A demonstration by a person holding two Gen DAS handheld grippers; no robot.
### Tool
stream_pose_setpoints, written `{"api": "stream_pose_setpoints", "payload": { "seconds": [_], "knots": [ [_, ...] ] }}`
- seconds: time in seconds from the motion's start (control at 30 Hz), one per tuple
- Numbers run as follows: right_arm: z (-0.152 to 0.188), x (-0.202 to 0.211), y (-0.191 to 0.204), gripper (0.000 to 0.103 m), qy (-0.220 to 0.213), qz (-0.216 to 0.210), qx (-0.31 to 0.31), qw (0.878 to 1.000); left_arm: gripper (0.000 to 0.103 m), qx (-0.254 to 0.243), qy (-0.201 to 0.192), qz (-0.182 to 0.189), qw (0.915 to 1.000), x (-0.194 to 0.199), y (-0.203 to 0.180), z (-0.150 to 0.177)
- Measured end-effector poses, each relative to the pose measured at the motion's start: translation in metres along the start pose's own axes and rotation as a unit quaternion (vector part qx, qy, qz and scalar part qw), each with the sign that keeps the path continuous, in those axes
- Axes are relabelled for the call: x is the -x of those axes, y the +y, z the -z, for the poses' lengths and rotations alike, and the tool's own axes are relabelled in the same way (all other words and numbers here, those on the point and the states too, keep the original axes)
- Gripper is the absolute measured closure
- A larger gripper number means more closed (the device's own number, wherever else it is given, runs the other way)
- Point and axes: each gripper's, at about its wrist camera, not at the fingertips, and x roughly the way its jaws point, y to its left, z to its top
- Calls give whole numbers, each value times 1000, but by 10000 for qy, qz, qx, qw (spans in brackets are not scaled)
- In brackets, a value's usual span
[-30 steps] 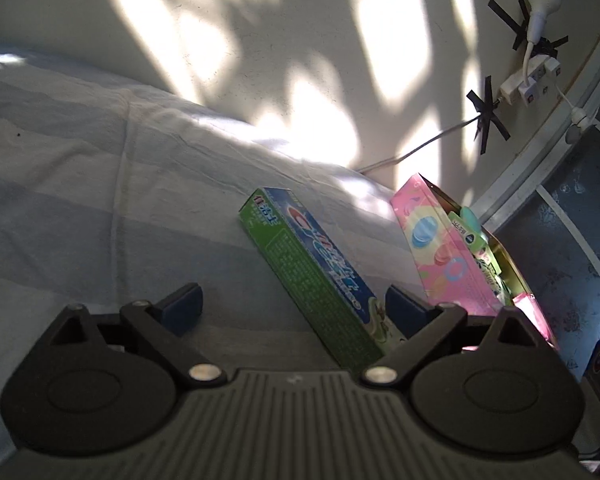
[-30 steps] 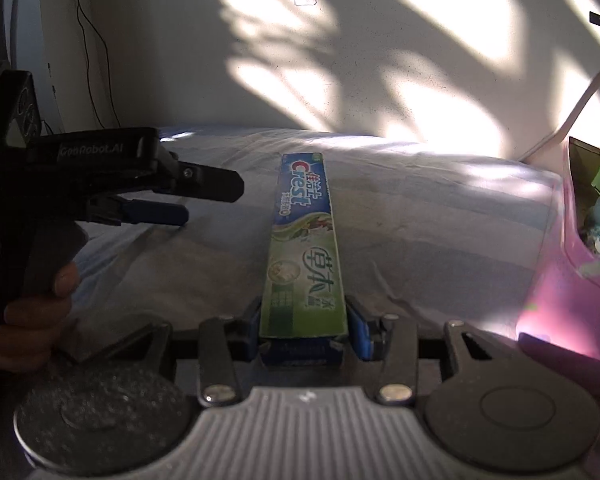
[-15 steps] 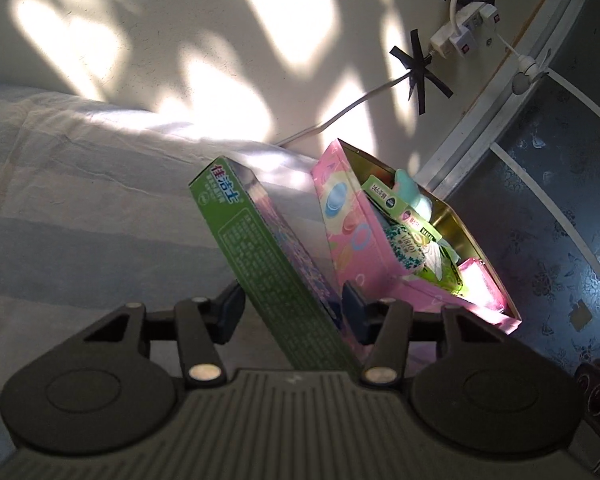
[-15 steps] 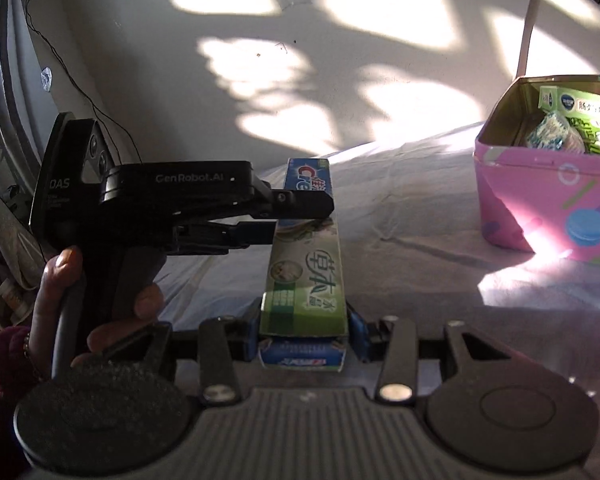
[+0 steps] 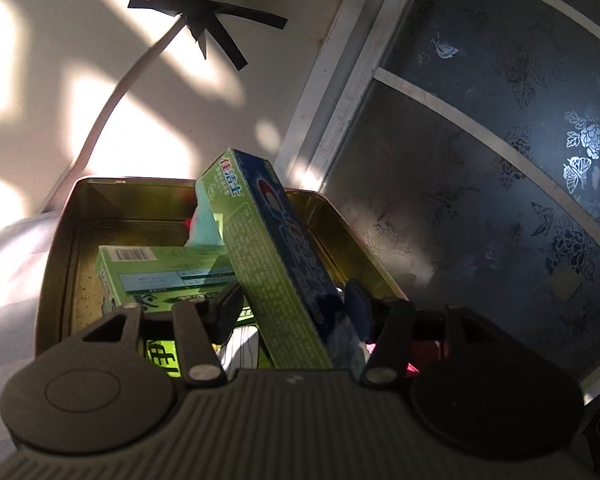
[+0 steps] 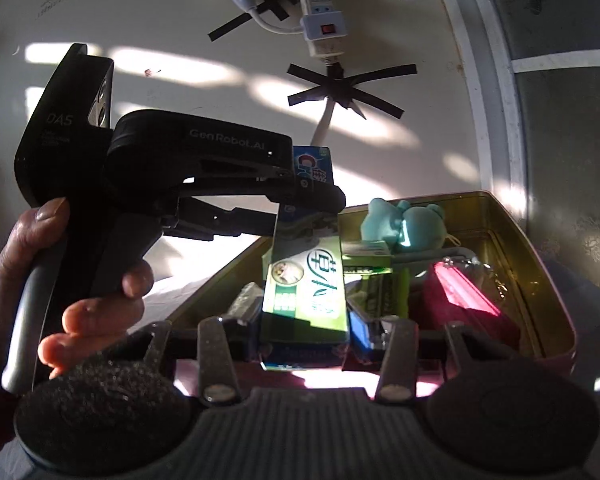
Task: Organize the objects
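Note:
A green and blue toothpaste box (image 5: 272,264) is held by both grippers above the open pink tin (image 5: 56,264). My left gripper (image 5: 296,312) is shut on the box's far part, seen from the side in the right wrist view (image 6: 320,196). My right gripper (image 6: 304,340) is shut on the near end of the toothpaste box (image 6: 304,292). The box tilts over the tin (image 6: 556,328), which holds a green carton (image 5: 160,276), a teal soft toy (image 6: 400,228) and a pink pouch (image 6: 464,292).
The tin sits on a pale striped bedsheet (image 5: 4,264) against a cream wall. A white cable (image 5: 112,108) taped with black strips and a power strip (image 6: 320,8) hang on the wall. A dark patterned glass door (image 5: 500,184) stands right of the tin.
Both grippers have carried the toothpaste box from over the bedsheet to above the open tin. The left gripper went from open to shut on the box.

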Motion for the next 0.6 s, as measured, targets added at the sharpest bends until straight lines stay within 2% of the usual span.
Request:
{"api": "stream_pose_setpoints", "payload": {
  "seconds": [0.07, 0.1, 0.13, 0.17, 0.2, 0.23, 0.4, 0.6],
  "knots": [
    [-2, -10, -10, 61, -77, 415, 66, 9991, 39, -190, 129, -278, 9993, -21, -11, -4],
    [-1, -13, -11, 55, -189, 770, 218, 9966, 39, -272, 143, -383, 9988, -25, -14, -3],
    [0, -13, -15, 49, -266, 939, 272, 9949, 34, -390, 133, -542, 9977, -26, -19, -2],
    [0, -12, -18, 42, -321, 938, 238, 9948, 29, -460, 84, -612, 9970, -22, -21, 0],
    [1, -8, -21, 40, -434, 888, 161, 9950, 27, -538, 21, -645, 9965, -18, -23, 3],
    [3, -4, -23, 40, -529, 870, 144, 9947, 25, -670, -56, -719, 9951, -12, -25, 6],
    [15, 22, -11, 39, -864, 795, 184, 9929, 24, -1125, -268, -1277, 9850, 18, -34, 22],
    [29, 40, 8, 39, -850, 672, 187, 9939, 24, -1399, -398, -1983, 9693, 58, -36, 49]
  ]
}}
